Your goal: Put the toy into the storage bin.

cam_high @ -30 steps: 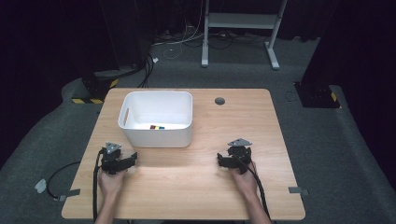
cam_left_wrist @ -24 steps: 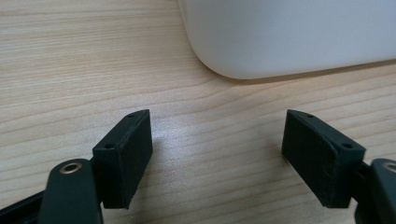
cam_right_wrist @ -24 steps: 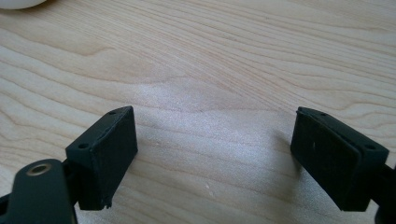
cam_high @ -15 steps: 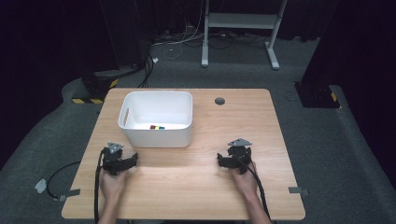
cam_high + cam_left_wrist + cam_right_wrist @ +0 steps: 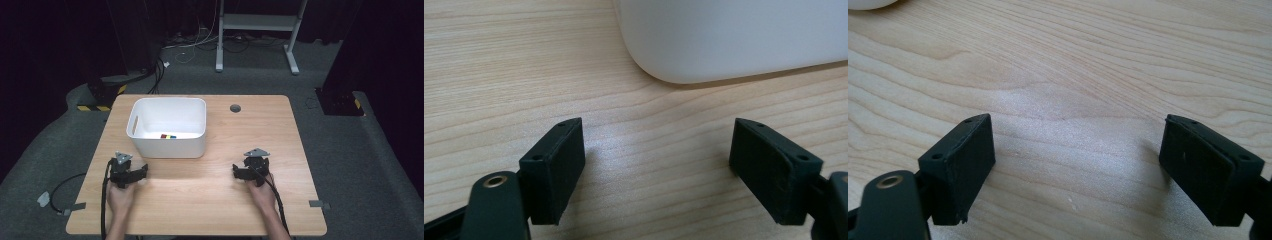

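A white plastic bin (image 5: pixel 167 127) stands on the wooden table (image 5: pixel 200 200), left of centre, with small coloured blocks (image 5: pixel 168 135) on its floor. My left gripper (image 5: pixel 131 174) rests on the table just in front of the bin's near left corner, held by a hand. In the left gripper view it (image 5: pixel 656 170) is open over bare wood, and the bin's rounded corner (image 5: pixel 724 40) lies ahead. My right gripper (image 5: pixel 246 171) rests at the table's near right. In the right gripper view it (image 5: pixel 1075 170) is open with nothing between its jaws.
A round dark grommet hole (image 5: pixel 235 108) sits near the table's far edge. Cables trail from both grippers toward the near edge. Grey floor surrounds the table, with a white stand frame (image 5: pixel 257 22) and floor cables beyond.
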The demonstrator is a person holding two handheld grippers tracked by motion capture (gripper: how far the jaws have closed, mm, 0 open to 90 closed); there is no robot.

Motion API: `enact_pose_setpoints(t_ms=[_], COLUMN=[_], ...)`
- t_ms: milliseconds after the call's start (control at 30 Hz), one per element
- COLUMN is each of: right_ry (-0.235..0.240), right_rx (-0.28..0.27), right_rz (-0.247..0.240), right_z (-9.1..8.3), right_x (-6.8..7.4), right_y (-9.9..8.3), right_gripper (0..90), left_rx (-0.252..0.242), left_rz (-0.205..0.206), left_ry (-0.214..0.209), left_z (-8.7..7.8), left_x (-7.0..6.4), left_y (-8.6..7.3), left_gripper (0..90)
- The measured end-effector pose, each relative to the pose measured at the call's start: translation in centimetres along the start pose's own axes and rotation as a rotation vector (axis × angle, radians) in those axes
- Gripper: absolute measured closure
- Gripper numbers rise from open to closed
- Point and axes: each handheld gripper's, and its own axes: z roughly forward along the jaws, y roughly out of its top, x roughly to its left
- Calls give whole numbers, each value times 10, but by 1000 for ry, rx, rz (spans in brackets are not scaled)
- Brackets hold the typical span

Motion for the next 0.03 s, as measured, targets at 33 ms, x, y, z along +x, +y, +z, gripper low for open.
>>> enact_pose_setpoints(t_ms=[33], right_ry=[0], right_rx=[0], right_rz=[0], right_z=[0], right_x=[0], right_y=[0], right_gripper=[145], left_rx=[1], left_rz=[1], left_ry=[0], left_z=[0], left_x=[0], left_y=[0], left_gripper=[220])
